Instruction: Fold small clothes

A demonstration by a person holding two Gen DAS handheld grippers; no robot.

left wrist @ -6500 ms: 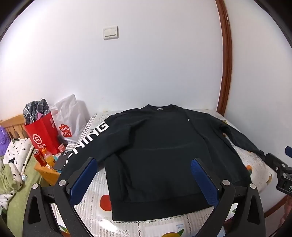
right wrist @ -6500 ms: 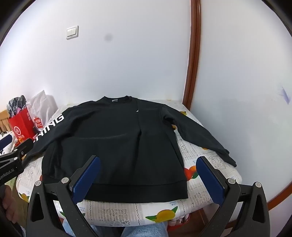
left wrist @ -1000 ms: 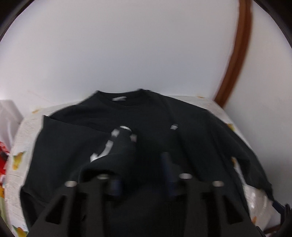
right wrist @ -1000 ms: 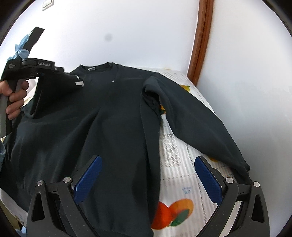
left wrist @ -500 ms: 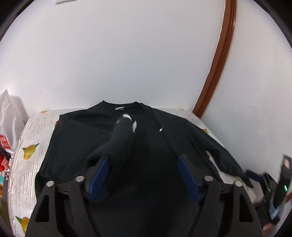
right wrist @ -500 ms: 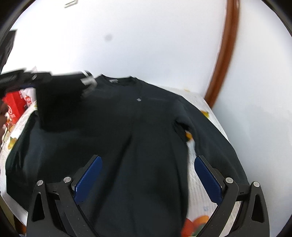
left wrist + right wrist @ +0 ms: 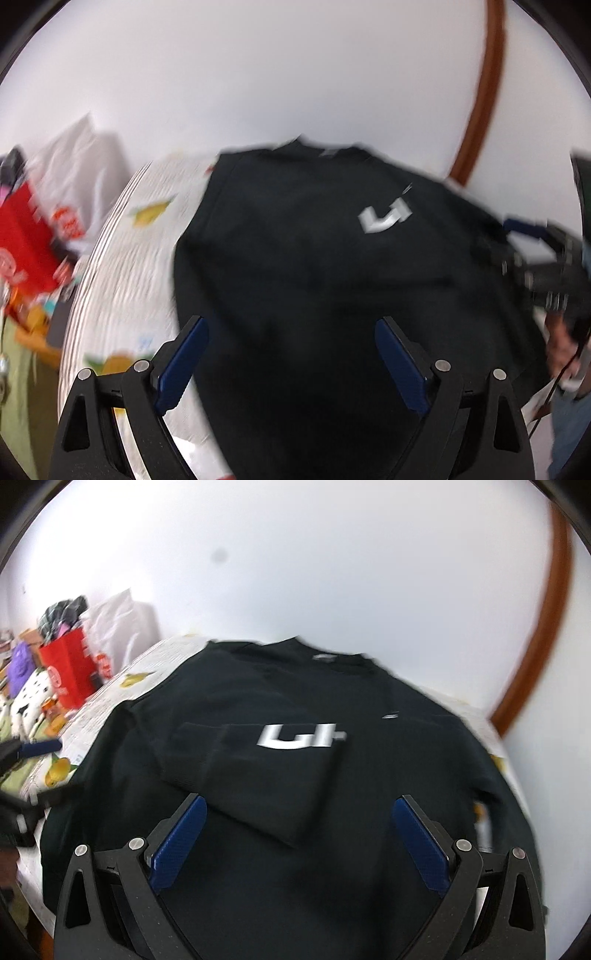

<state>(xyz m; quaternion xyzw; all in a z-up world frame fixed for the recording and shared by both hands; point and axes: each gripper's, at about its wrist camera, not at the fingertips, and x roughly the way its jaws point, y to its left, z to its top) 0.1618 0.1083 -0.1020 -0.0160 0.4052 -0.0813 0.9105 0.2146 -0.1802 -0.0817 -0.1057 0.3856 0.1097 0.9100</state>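
Note:
A black sweatshirt (image 7: 369, 775) lies flat on the table, collar toward the wall. Its left sleeve (image 7: 266, 775) is folded across the chest, with white letters (image 7: 295, 736) facing up. In the left wrist view, which is blurred, the same sweatshirt (image 7: 295, 277) fills the middle. My left gripper (image 7: 291, 365) hovers over its lower left part; its jaws are opening and nothing is between them. My right gripper (image 7: 299, 849) stands open above the lower chest, just short of the folded sleeve, and holds nothing. One blue finger (image 7: 37, 747) of the left gripper shows at the left edge.
The table carries a white fruit-print cloth (image 7: 147, 668). A red shopping bag (image 7: 70, 672) and a white plastic bag (image 7: 118, 627) stand at its left end with other clutter. A brown door frame (image 7: 546, 627) rises at the right. A person's hand (image 7: 561, 343) is at the right edge.
The left gripper let go of the sleeve, which now lies folded across the chest, and drew back to the left with wider jaws. The right gripper swung left over the sweatshirt.

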